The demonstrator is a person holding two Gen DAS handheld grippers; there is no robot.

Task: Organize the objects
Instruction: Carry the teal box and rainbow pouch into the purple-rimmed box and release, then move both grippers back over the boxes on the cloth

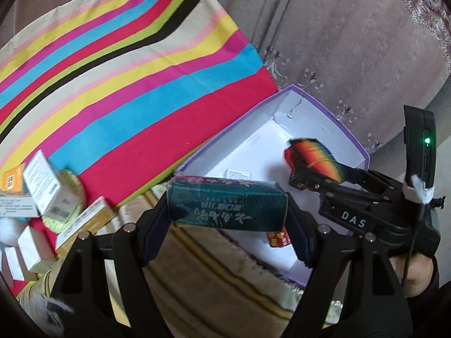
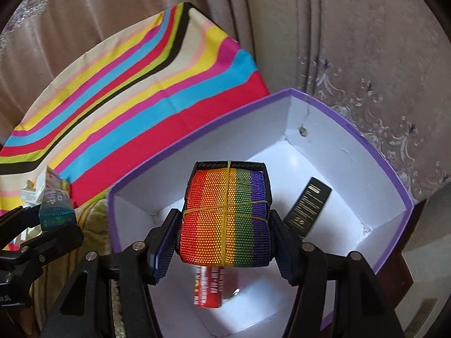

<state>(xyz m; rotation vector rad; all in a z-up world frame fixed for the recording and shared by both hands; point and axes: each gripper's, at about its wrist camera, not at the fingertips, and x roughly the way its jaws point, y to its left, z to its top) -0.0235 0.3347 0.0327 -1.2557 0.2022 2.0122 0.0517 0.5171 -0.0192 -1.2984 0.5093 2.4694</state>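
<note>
In the upper left of both views, a big striped cloth [image 1: 118,64] is lying flat. Lower right of it, a white box with a purple rim [image 2: 332,104] is sitting open, with a black card [image 2: 307,205] and a red pack [image 2: 208,287] lying inside. The right gripper [image 2: 224,225] is squeezing a rainbow strap roll [image 2: 225,214] over the box. The left gripper [image 1: 228,211] is squeezing a teal box [image 1: 225,208] at the box's near edge. Small boxes [image 1: 42,194] are piling up at the lower left.
</note>
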